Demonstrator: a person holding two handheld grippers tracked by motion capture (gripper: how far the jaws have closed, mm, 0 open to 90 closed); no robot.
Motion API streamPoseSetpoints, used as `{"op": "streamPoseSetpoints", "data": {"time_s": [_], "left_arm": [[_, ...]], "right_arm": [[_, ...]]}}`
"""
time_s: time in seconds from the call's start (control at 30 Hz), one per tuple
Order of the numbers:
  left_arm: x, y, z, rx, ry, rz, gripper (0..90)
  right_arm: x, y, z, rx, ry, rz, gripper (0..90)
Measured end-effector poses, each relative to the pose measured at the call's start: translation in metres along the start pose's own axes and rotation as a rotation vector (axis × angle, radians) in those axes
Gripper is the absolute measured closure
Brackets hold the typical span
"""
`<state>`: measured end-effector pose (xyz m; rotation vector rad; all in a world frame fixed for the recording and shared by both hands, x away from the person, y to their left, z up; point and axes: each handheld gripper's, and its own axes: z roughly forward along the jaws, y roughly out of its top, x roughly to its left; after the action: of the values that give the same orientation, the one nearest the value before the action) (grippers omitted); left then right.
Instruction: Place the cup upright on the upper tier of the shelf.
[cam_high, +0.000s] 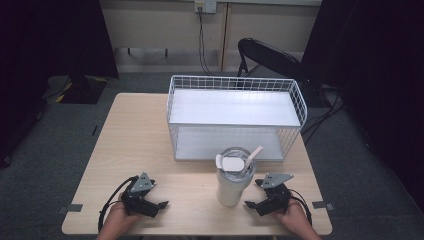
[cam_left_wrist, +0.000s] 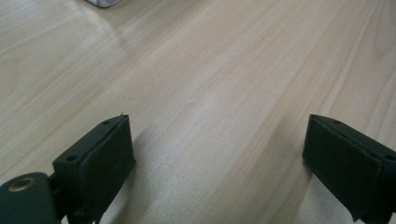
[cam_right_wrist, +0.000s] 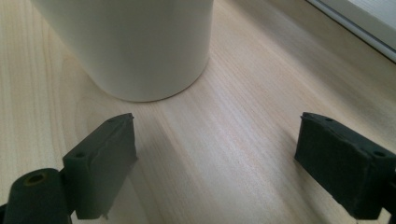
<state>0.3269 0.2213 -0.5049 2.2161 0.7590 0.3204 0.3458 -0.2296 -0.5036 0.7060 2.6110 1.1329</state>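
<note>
The tall white tumbler with a clear lid and pale straw stands upright on the light wooden table, near the front edge and just in front of the white wire two-tier rack. The right gripper rests on the table just to the tumbler's right, jaws spread wide and holding nothing; in the right gripper view the tumbler's white wall sits ahead and to the left of the gap between the jaws, not yet between them. The left gripper lies well to the left, also wide open and empty, with bare wood ahead of it in the left gripper view.

The step in hand looks like the approach for a grasp on the tumbler. To do it well, the right gripper should swing left so the body centres between the jaws, stay level, and close on the lower-middle of the wall, below the lid. The smooth, tapered wall may slip, and a push from one jaw alone could tip the tall tumbler, so both pads should meet it together.
</note>
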Motion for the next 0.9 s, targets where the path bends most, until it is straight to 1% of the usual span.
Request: {"op": "streamPoseSetpoints", "data": {"time_s": [0.17,0.3,0.4,0.47,0.5,0.57,0.6,0.63,0.67,0.7,0.73,0.9], "left_arm": [[0.0,0.0,0.0,0.002,-0.002,0.003,8.1],[0.001,0.0,0.0,0.002,-0.006,0.006,7.6],[0.001,0.0,0.0,0.002,-0.008,0.007,7.7],[0.001,0.0,0.0,0.003,-0.008,0.008,7.6],[0.001,0.0,0.0,0.004,-0.011,0.01,7.2],[0.001,0.0,0.0,0.006,-0.023,0.012,5.1],[0.001,0.0,0.0,0.005,-0.023,0.012,5.0],[0.001,0.0,0.0,0.009,-0.02,0.015,5.0],[0.001,0.0,0.0,0.01,-0.018,0.02,5.0],[0.001,0.0,0.0,0.011,-0.02,0.022,4.9],[0.001,0.0,0.0,0.011,-0.02,0.021,4.9],[0.001,0.0,0.0,0.01,-0.021,0.021,4.8]], "right_arm": [[0.002,0.0,0.0,0.0,-0.013,0.013,11.3],[0.006,0.0,-0.001,0.0,-0.027,0.028,11.3],[0.008,-0.001,-0.001,-0.001,-0.026,0.03,11.5],[0.009,0.001,-0.002,0.006,-0.016,0.02,14.2],[0.01,0.002,-0.002,0.01,-0.013,0.015,13.5],[0.013,0.005,-0.004,0.007,-0.031,0.0,13.7],[0.014,0.007,-0.005,-0.004,-0.016,-0.008,13.7],[0.016,0.011,-0.008,-0.034,0.002,-0.004,13.8],[0.016,0.011,-0.008,-0.034,0.002,-0.004,13.8],[0.017,0.013,-0.01,-0.052,0.007,0.008,13.8],[0.017,0.015,-0.011,-0.068,0.027,0.02,14.1],[0.022,0.024,-0.015,-0.093,0.055,0.018,14.1]]}}
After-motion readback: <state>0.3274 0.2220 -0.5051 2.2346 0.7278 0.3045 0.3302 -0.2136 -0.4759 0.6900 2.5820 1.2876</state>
